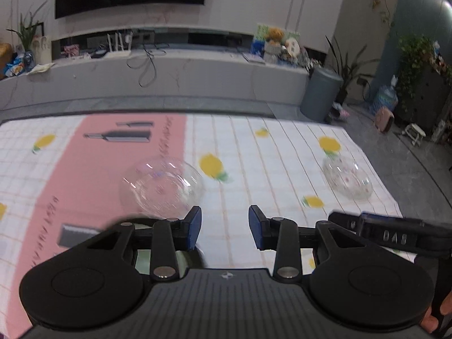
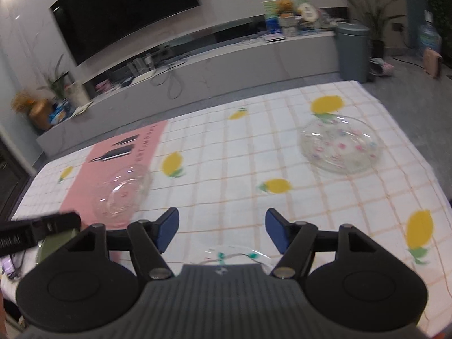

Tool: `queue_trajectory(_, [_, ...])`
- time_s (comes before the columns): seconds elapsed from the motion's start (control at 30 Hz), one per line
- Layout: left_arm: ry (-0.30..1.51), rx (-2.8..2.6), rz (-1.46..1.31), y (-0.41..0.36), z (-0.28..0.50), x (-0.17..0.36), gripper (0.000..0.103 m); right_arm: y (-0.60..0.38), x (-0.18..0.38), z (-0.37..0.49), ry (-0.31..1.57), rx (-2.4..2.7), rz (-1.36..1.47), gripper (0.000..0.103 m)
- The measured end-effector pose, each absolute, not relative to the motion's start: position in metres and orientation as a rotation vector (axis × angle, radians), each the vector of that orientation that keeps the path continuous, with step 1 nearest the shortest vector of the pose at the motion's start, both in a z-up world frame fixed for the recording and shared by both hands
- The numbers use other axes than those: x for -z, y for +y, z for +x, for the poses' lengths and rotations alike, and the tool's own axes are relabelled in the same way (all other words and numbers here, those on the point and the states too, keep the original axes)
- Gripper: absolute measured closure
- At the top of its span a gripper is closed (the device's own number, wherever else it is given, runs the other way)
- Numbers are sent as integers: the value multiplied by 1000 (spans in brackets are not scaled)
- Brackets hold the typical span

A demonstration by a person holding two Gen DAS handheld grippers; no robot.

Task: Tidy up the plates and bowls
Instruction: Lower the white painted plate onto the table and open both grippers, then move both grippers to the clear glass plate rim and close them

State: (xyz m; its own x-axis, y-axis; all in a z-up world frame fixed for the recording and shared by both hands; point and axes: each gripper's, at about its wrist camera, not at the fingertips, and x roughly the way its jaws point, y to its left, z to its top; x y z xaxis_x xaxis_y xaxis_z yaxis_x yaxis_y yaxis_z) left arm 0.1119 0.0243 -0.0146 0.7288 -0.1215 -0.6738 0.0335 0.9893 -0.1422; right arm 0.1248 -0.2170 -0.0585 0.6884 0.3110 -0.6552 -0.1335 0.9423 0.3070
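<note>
Closest to the lens in the right wrist view, a clear dish [image 2: 237,255] with green marks pokes out from under the right gripper [image 2: 222,227], mostly hidden by the gripper body, so can't tell if it's a plate or a bowl. Its blue pads [image 2: 169,227] stand wide apart, nothing between them. The left gripper [image 1: 225,230] is also parted and empty; a green dish [image 1: 142,260] behind its linkage is barely readable. On the lemon tablecloth [image 2: 226,152], a clear glass bowl [image 2: 123,195] sits upright at 10 o'clock on the pink mat [image 2: 124,152], blurry. A flowered glass plate [image 2: 340,144] lies flat at 2 o'clock. Both are round, no long axis.
</note>
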Motion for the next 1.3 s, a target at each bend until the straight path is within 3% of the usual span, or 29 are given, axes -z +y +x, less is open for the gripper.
queue_trajectory(0.3, [703, -46, -133, 100, 146, 2, 61, -148, 41, 166, 850, -344, 211, 35])
queue_trajectory(0.37, [711, -60, -130, 114, 155, 5, 61, -133, 40, 175, 849, -354, 200, 30])
queue_trajectory(0.6, [846, -2, -202, 169, 193, 31, 61, -96, 47, 210, 835, -384, 211, 26])
queue_trajectory(0.73, [903, 33, -294, 195, 212, 58, 58, -79, 63, 242, 931, -398, 221, 26])
queue_trajectory(0.93, [894, 33, -373, 213, 222, 94, 53, -55, 91, 278, 1055, -437, 258, 28])
queue_trajectory(1.13, [892, 60, -546, 232, 225, 123, 42, -38, 113, 294, 1120, -468, 277, 33])
queue_trajectory(1.3, [890, 61, -606, 235, 227, 138, 40, -31, 124, 301, 1139, -454, 273, 40])
